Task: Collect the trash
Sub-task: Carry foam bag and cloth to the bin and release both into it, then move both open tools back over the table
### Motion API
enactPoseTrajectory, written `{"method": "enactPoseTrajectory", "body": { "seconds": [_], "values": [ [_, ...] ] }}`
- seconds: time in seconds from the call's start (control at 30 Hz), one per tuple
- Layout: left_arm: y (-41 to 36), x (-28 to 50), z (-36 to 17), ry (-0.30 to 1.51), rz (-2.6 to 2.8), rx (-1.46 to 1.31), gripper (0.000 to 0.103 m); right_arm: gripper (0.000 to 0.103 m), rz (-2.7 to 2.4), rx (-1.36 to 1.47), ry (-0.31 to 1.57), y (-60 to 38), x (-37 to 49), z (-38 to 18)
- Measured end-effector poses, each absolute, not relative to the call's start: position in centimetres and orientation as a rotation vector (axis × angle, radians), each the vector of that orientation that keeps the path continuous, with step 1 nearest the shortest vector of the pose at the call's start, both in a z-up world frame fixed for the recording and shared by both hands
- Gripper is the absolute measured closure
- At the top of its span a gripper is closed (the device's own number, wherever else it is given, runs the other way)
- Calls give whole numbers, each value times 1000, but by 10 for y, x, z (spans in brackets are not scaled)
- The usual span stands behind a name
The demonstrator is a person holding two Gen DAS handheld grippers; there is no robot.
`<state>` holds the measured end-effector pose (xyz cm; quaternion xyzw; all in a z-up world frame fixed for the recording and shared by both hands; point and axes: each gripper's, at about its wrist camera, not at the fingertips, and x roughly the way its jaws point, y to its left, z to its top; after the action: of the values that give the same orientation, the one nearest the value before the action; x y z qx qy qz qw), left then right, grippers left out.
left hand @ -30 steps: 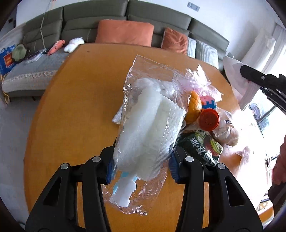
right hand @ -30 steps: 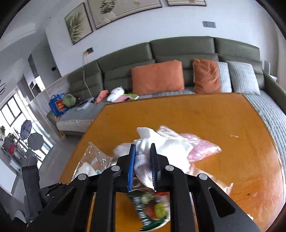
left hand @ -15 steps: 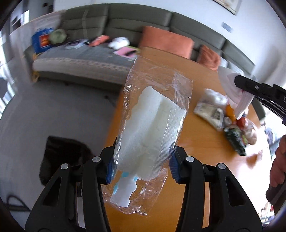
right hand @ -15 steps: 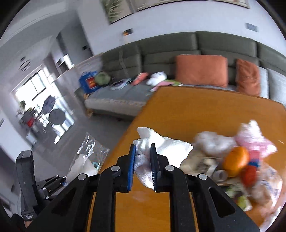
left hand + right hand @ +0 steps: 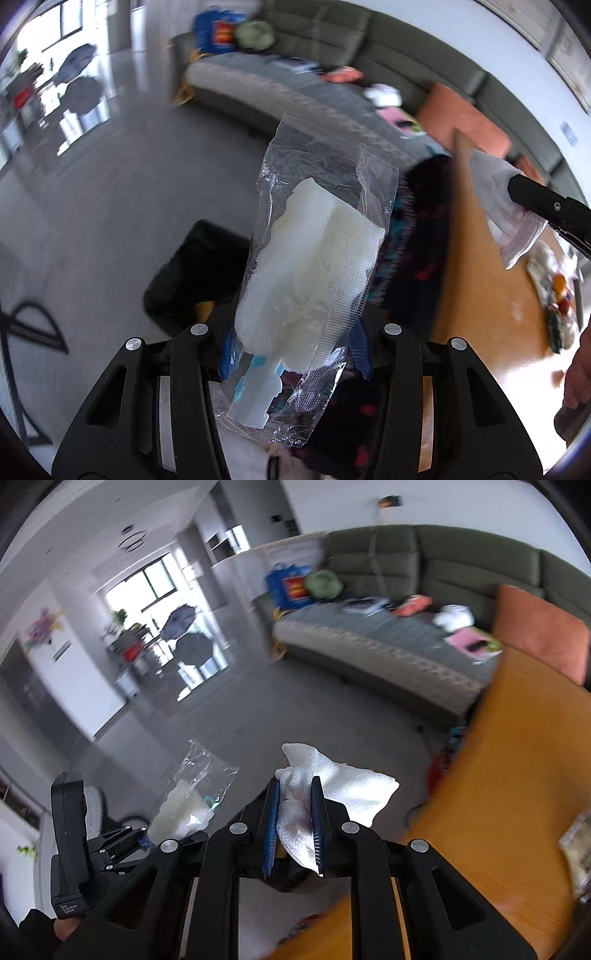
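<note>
Two hand-held grippers appear, each carrying one piece of trash off the edge of the orange worktop. Left wrist view: the left hand-held gripper is clamped on a clear plastic bag holding white foam, above grey floor and a dark, blurred bin; at right, the right hand-held gripper enters with a white tissue, and remaining litter lies small and indistinct on the worktop. Right wrist view: the right hand-held gripper has its jaws pressed together on the tissue; the left hand-held gripper and bag show at lower left, and the green sofa is more fully visible. Motion blur obscures sofa items in both views; the bin's contents cannot be made out.
</note>
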<state>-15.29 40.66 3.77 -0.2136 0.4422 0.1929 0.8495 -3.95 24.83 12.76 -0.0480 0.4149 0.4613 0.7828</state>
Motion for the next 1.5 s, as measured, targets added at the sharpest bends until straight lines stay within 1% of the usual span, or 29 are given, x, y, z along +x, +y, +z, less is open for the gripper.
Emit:
{"method": "enactPoseTrajectory", "body": {
  "seconds": [0.13, 0.27, 0.33, 0.37, 0.4, 0.43, 0.47, 0.5, 0.63, 0.7, 0.97, 1.23, 1.37, 1.5],
  "values": [
    [444, -175, 30, 944, 483, -479, 55, 86, 1050, -122, 922, 299, -46, 119],
    [473, -180, 23, 957, 542, -506, 55, 86, 1098, -151, 940, 345, -48, 112],
    [487, -180, 20, 950, 573, -521, 51, 86, 1123, -167, 944, 367, -50, 109],
    [491, -177, 20, 945, 585, -523, 44, 84, 1145, -170, 948, 379, -50, 108],
    [497, -175, 20, 939, 596, -527, 25, 72, 1151, -175, 952, 387, -49, 107],
    [503, -173, 20, 929, 610, -530, 14, 61, 1143, -186, 952, 398, -48, 107],
    [506, -176, 21, 910, 624, -530, 6, 43, 1143, -183, 936, 405, -48, 108],
    [510, -176, 22, 893, 638, -527, 6, 41, 1144, -184, 927, 408, -48, 108],
    [528, -177, 16, 901, 656, -591, 6, 39, 1159, -167, 946, 419, -43, 107],
    [534, -180, 13, 904, 652, -639, 6, 35, 1155, -161, 955, 418, -40, 103],
    [532, -176, 6, 930, 661, -696, 6, 35, 1106, -143, 980, 403, -32, 102],
    [519, -177, 19, 867, 693, -679, 6, 35, 1064, -114, 966, 369, -27, 114],
    [507, -172, 27, 864, 687, -645, 6, 35, 1025, -100, 949, 343, -23, 121],
    [486, -159, 37, 877, 664, -579, 6, 32, 972, -92, 931, 308, -21, 126]
  ]
}}
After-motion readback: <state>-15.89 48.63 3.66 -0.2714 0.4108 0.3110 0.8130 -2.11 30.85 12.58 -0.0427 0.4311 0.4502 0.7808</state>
